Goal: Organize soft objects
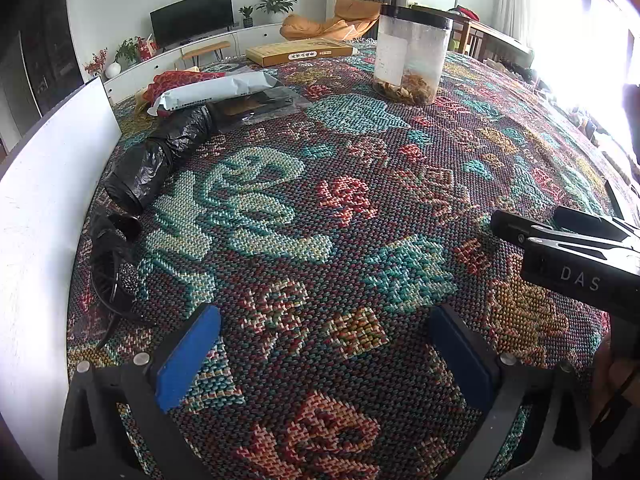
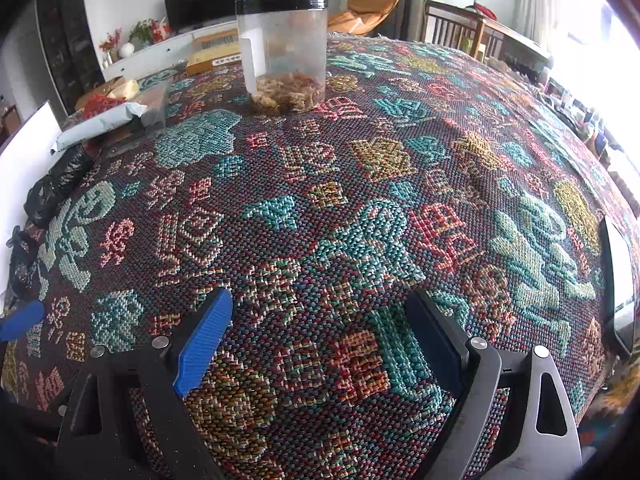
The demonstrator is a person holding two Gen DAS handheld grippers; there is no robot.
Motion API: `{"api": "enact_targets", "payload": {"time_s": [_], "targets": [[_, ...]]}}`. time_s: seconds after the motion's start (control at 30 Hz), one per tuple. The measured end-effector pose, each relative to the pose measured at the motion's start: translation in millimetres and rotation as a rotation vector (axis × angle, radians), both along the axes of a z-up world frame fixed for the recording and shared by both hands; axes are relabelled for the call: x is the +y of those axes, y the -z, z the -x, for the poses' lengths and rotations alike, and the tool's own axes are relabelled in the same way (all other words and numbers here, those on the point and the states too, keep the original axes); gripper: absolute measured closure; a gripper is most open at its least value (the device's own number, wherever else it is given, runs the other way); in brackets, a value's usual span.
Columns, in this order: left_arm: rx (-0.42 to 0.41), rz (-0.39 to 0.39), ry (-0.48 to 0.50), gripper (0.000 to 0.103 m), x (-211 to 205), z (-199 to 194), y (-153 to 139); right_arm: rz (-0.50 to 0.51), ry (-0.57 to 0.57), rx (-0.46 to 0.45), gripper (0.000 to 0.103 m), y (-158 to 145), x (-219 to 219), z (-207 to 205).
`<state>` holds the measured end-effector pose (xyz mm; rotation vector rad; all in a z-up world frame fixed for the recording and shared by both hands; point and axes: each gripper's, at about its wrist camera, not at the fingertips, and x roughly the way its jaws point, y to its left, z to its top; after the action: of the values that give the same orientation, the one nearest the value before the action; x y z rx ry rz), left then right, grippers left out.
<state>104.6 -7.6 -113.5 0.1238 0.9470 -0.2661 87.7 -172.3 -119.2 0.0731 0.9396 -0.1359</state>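
Right wrist view, clear jar [image 2: 282, 54] holding perhaps dried snacks, both tongs [image 2: 316, 340] [image 1: 324, 354] apart, empty.

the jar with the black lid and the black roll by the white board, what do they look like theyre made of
Jar: seemingly clear plastic, slightly cloudy; contents show through the wall. The lid looks like glossy black plastic.
Black roll: thin plastic film, probably bin bags; it is crinkled with shiny highlights.
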Motion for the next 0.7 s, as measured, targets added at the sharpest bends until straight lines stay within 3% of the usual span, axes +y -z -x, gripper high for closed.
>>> {"api": "enact_targets", "payload": {"time_s": [0.7], "targets": [[0.013, -0.006, 0.005, 0.0, 0.5, -0.6, 0.4, 0.0, -0.001, -0.001, 0.013, -0.1, 0.0, 0.3]]}}
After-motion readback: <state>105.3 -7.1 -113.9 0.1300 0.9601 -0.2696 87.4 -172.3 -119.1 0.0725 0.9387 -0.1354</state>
